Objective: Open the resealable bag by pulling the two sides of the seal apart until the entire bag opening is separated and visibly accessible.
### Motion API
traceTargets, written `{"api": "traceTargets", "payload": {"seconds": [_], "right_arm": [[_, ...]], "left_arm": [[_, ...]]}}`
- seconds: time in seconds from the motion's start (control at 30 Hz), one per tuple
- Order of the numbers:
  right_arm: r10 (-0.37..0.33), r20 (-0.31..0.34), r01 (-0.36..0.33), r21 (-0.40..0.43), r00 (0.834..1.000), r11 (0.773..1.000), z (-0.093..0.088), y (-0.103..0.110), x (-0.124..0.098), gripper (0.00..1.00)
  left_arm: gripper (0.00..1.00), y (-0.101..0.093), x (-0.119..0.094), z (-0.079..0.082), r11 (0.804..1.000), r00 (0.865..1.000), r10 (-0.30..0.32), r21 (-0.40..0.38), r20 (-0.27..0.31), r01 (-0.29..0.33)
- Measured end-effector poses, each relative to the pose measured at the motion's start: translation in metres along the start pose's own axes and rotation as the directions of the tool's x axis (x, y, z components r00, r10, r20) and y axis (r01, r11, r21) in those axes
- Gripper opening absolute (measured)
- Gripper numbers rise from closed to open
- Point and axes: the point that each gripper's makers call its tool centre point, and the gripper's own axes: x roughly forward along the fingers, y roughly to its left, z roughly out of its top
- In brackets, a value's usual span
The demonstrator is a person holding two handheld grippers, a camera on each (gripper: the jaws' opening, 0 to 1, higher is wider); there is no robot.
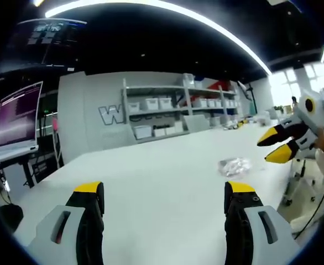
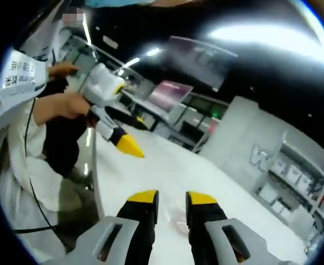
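Note:
A small crumpled clear resealable bag (image 1: 235, 165) lies on the white table (image 1: 151, 176), right of centre. My left gripper (image 1: 165, 190) stands open over the table's near part, jaws wide apart and nothing between them. My right gripper (image 1: 276, 146) comes in from the right, above and right of the bag, yellow tips a little apart. In the right gripper view its jaws (image 2: 172, 197) stand narrowly open with the bag (image 2: 178, 219) faintly visible on the table beyond the gap. A hand holds the left gripper (image 2: 127, 144) up at the left there.
Shelves with white bins (image 1: 167, 107) line the back wall. A lit monitor (image 1: 17, 117) stands on a desk at the left. The table's right edge runs past a stool (image 1: 296, 178). A person in a white coat (image 2: 24, 149) stands by the table's edge.

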Motion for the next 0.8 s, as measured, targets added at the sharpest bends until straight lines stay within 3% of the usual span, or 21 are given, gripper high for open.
{"api": "traceTargets", "payload": {"seconds": [0.17,0.43,0.8], "right_arm": [[0.013,-0.026,-0.013,0.029,1.000,0.999,0.000,0.002,0.006,0.16],[0.018,-0.034,-0.017,0.014,0.999,1.000,0.003,0.010,0.017,0.17],[0.047,-0.104,-0.050,-0.028,0.993,0.998,-0.005,0.018,0.025,0.16]], "left_arm": [[0.89,-0.002,-0.001,0.000,1.000,1.000,-0.005,-0.001,0.000,0.005],[0.89,-0.004,-0.002,0.002,1.000,1.000,-0.009,0.005,0.007,0.009],[0.89,-0.005,-0.005,0.003,1.000,1.000,-0.013,0.002,0.014,0.013]]}}
